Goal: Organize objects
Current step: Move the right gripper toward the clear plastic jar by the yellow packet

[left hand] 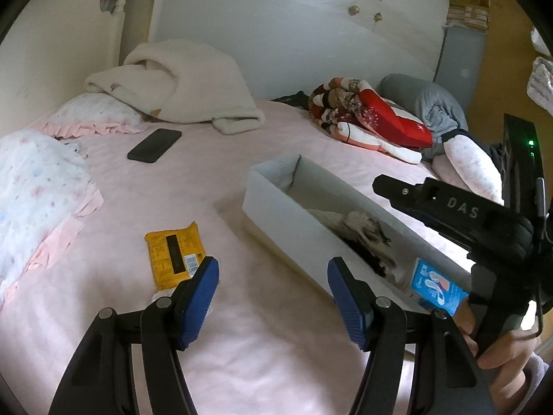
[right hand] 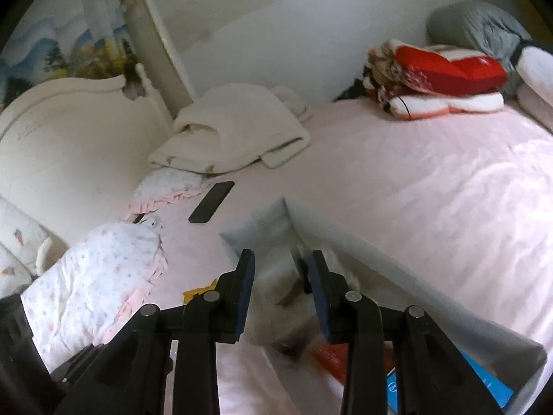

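A long white storage box (left hand: 276, 207) lies on the pink bed. It holds crumpled packets (left hand: 359, 231) and a blue packet (left hand: 435, 287). A yellow snack packet (left hand: 174, 254) lies flat on the sheet left of the box. My left gripper (left hand: 273, 297) is open and empty, above the sheet between the yellow packet and the box. My right gripper (right hand: 281, 294) is open and empty, above the box (right hand: 380, 276), over a red packet (right hand: 331, 356) and a blue packet (right hand: 484, 384). The right gripper's body (left hand: 459, 211) also shows in the left wrist view.
A black phone (left hand: 154, 145) lies on the sheet near the pillows (left hand: 38, 186). A folded white blanket (left hand: 186, 86) sits by the headboard. A red patterned quilt (left hand: 366, 114) and grey bundle (left hand: 428, 100) lie at the far right. A white wardrobe (left hand: 293, 27) stands behind.
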